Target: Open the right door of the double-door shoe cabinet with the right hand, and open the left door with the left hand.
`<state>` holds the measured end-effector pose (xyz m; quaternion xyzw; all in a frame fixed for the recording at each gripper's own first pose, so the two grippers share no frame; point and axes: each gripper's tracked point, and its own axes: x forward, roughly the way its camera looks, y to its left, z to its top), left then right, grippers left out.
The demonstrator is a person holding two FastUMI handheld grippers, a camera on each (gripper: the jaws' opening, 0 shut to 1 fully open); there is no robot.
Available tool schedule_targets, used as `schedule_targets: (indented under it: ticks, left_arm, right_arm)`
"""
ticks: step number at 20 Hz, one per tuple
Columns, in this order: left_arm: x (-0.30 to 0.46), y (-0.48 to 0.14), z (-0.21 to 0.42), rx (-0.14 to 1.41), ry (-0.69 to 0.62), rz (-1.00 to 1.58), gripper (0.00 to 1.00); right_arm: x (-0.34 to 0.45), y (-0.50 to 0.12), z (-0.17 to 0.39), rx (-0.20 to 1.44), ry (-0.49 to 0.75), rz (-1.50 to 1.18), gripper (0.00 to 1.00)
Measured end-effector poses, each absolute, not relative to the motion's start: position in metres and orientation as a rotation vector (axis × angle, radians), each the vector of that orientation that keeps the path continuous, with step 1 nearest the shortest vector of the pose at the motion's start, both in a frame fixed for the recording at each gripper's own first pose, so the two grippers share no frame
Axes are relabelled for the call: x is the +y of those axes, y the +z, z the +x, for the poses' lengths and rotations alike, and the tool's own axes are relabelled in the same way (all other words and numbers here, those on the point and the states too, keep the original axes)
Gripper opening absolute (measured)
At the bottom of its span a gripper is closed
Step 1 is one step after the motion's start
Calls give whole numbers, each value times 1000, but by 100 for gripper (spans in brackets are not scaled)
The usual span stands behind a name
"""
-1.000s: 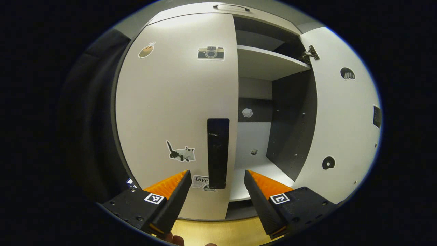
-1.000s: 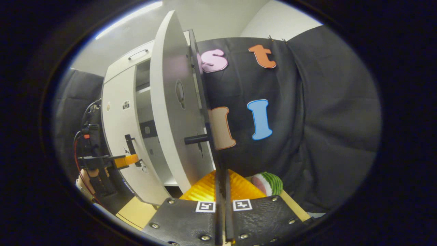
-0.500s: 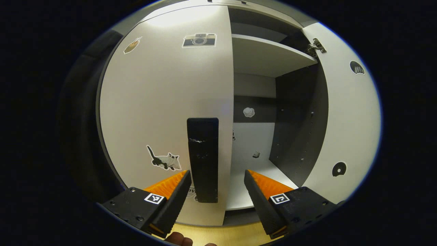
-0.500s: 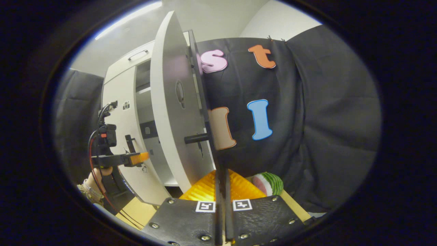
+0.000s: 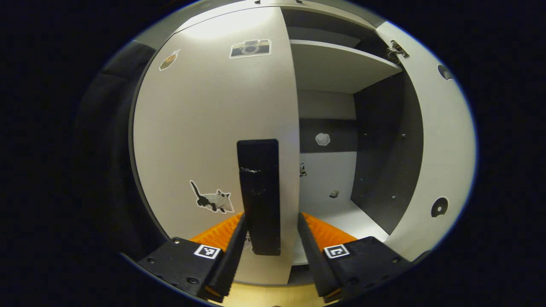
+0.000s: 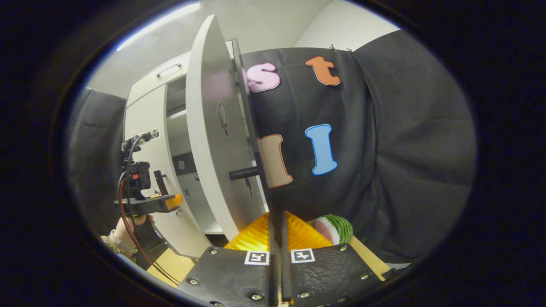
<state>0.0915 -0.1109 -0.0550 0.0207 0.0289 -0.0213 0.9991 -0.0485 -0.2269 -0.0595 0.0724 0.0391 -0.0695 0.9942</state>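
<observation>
The left gripper has its fingers apart, one on each side of the lower end of the left door's black handle; whether either finger touches it cannot be told. That handle is a long bar standing upright, fixed near the free edge of the left door, which lies closed and flat to the cabinet. The left gripper view looks past this edge into the open right half: a white shelf above, a white floor below.

The right gripper has its fingers pressed together on the thin edge of the right door's handle, seen edge-on. The right door stands swung wide, its free edge toward the camera. The right gripper view also takes in the left gripper from the side at the left door's handle, a hand beneath it, and a watermelon slice on the wooden surface.
</observation>
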Motion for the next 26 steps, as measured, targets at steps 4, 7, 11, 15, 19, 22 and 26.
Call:
schedule_targets:
  ticks: [4,7,11,15,19,22,26]
  left_arm:
    - [-105,-58,94,55,-65,13,33]
    - [-104,-59,90,75,-76,32,31]
    - [-104,-60,88,78,-93,27,27]
    - [-104,-60,86,75,-118,27,25]
    - [-104,-61,84,80,-148,31,23]
    - [-102,-62,81,88,-174,32,22]
    - [-101,-63,79,89,-219,24,22]
  right_arm:
    - [-227,-60,-49,82,-154,127,4]
    - [-228,-60,-50,82,-169,104,4]
    - [-228,-67,-53,96,-188,123,4]
    - [-229,-80,-62,118,-210,144,4]
    - [-231,-83,-66,120,-230,153,4]
    - [-231,-85,-68,117,-240,160,4]
    - [-230,-89,-69,127,-248,172,4]
